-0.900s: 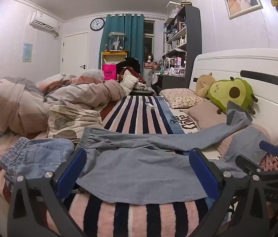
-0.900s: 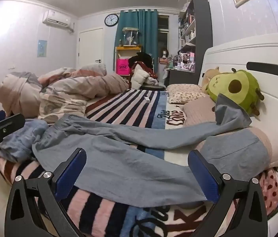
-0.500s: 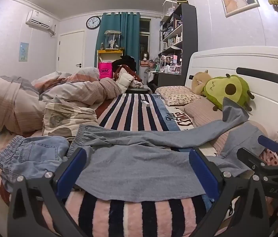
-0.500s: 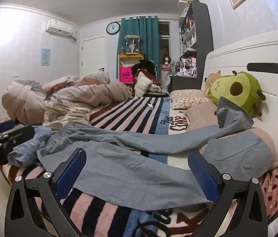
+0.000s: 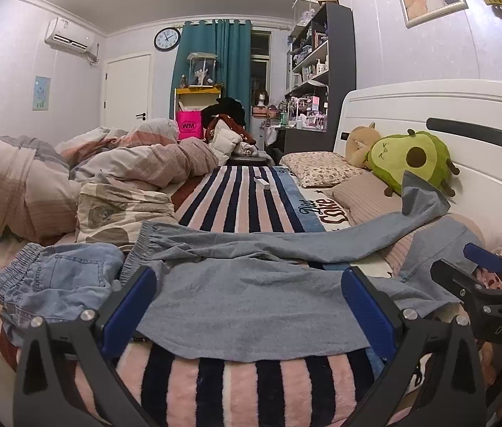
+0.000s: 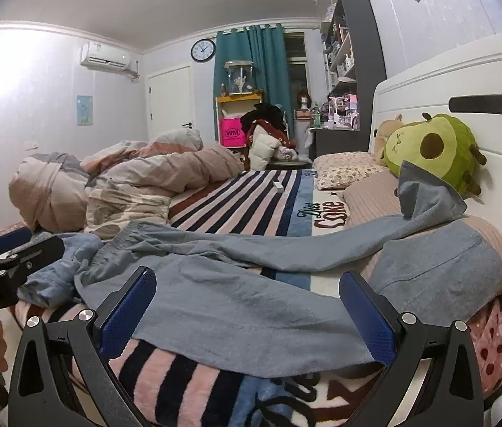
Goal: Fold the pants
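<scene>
Grey-blue pants lie spread across the striped bed blanket, waistband at the left, one leg running right up onto the pillows toward the avocado plush. They also show in the right wrist view. My left gripper is open, its blue pads just above the near pant leg, holding nothing. My right gripper is open and empty over the same leg further right; it also shows at the right edge of the left wrist view. The left gripper shows at the left edge of the right wrist view.
Folded denim shorts lie left of the pants. A bunched duvet fills the bed's far left. Pillows, an avocado plush and the white headboard are at the right. A small white box lies on the blanket.
Both grippers have tilted up and drawn back slightly; the bed and pants sit a little lower in view. The pants have not moved. Both grippers stay open.
</scene>
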`<move>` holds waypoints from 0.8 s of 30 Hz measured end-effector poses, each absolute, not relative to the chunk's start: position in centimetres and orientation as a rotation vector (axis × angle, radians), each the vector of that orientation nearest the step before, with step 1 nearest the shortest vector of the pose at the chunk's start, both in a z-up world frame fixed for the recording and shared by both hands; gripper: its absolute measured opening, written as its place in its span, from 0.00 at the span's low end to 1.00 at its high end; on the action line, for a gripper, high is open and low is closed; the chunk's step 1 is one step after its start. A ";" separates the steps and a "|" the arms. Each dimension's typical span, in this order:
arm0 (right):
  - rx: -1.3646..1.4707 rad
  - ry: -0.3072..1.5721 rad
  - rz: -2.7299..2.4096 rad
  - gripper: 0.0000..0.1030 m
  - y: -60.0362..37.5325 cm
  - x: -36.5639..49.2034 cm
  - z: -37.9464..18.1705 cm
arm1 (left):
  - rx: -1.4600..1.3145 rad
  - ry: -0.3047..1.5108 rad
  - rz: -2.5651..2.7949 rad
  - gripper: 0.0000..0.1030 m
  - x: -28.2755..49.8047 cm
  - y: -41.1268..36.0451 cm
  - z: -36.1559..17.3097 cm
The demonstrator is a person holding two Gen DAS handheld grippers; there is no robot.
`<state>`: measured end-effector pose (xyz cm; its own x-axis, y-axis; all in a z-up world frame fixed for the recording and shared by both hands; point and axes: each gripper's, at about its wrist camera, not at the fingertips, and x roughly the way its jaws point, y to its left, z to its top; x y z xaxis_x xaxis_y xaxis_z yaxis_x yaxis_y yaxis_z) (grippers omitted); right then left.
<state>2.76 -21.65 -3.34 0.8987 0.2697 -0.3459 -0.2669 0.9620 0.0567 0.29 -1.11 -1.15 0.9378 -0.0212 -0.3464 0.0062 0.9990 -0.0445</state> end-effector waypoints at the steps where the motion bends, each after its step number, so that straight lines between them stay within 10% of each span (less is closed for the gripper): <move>1: 0.010 0.359 0.276 1.00 -21.8 2.8 -3.4 | -0.042 0.355 -0.013 0.99 0.3 -1.1 -1.1; 24: 0.013 0.368 0.276 1.00 -21.8 3.0 -3.6 | -0.047 0.361 -0.015 0.99 0.2 -1.1 -1.2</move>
